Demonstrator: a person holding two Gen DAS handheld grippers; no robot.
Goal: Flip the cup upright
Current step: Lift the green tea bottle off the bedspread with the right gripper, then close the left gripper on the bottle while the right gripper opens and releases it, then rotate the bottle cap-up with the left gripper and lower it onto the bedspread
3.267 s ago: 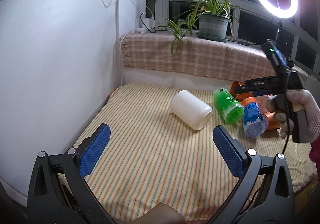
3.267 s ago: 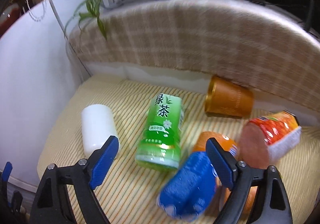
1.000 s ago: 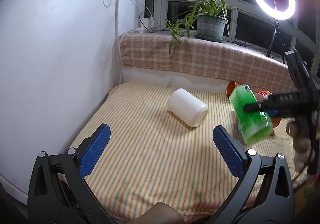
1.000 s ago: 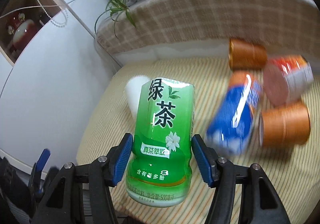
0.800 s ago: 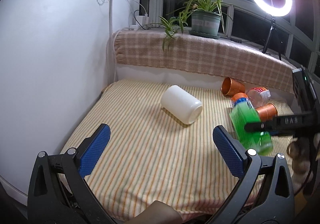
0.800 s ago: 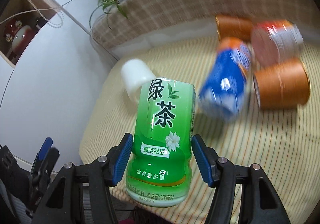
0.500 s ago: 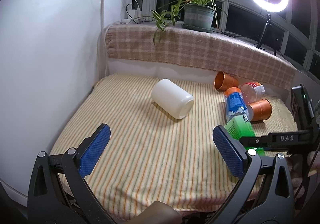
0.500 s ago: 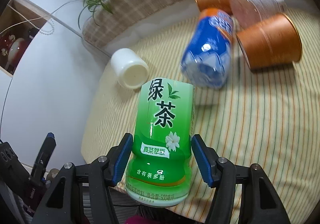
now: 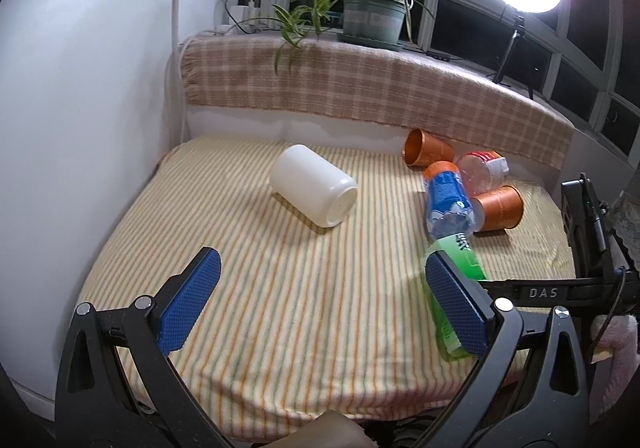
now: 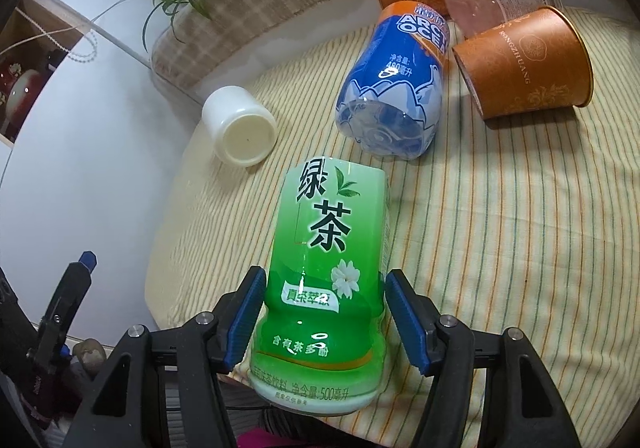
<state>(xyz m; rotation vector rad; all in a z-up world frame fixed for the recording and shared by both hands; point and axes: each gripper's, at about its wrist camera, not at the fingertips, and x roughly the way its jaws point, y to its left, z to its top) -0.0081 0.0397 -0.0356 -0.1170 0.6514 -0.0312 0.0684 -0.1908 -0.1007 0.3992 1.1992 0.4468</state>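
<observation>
My right gripper (image 10: pixel 326 312) is shut on a green tea-label cup (image 10: pixel 328 280), gripping it near its lower end. In the left wrist view the green cup (image 9: pixel 458 248) hangs tilted at the table's front right, partly hidden behind my left gripper's right finger; whether it touches the cloth I cannot tell. My left gripper (image 9: pixel 322 260) stands open over the front of the striped table cloth (image 9: pixel 280 308), with nothing between its fingers. A white cup (image 9: pixel 314 190) lies on its side mid-table, its flat end facing the front right.
A blue-label cup (image 9: pixel 448 200), two orange cups (image 9: pixel 500 208) (image 9: pixel 426 148) and a clear red-label cup (image 9: pixel 480 172) lie tipped over at the far right. A white cabinet (image 9: pixel 80 128) walls the left side. A checked ledge carries a potted plant (image 9: pixel 372 18).
The right gripper has carried the green cup down and toward the table's front right edge. My left gripper has stayed open and shifted its view slightly.
</observation>
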